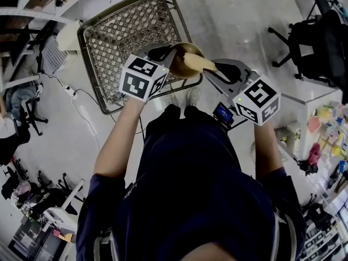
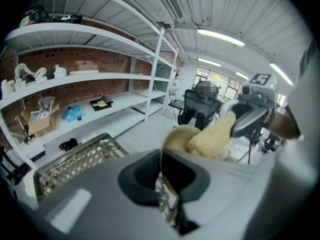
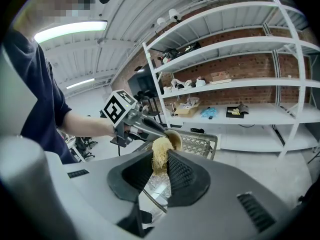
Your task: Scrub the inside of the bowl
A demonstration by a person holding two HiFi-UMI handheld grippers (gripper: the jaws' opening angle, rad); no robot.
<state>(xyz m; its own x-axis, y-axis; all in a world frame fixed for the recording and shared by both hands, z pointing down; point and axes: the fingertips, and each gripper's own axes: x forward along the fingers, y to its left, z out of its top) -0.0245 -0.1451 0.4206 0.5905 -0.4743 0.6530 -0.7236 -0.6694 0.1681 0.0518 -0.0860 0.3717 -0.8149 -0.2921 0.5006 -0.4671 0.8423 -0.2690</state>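
Head view: one person holds two grippers above one wire basket point(image 1: 93, 64) standing on the floor. The left gripper point(image 1: 163, 53) is clenched on the rim of a single tan bowl point(image 1: 184, 58), which sits just ahead of its jaws, between the two grippers. The right gripper point(image 1: 217, 68) grasps one yellow scrubber point(image 1: 202, 64), whose far end reaches into the bowl. The basket lies below and beyond both grippers.
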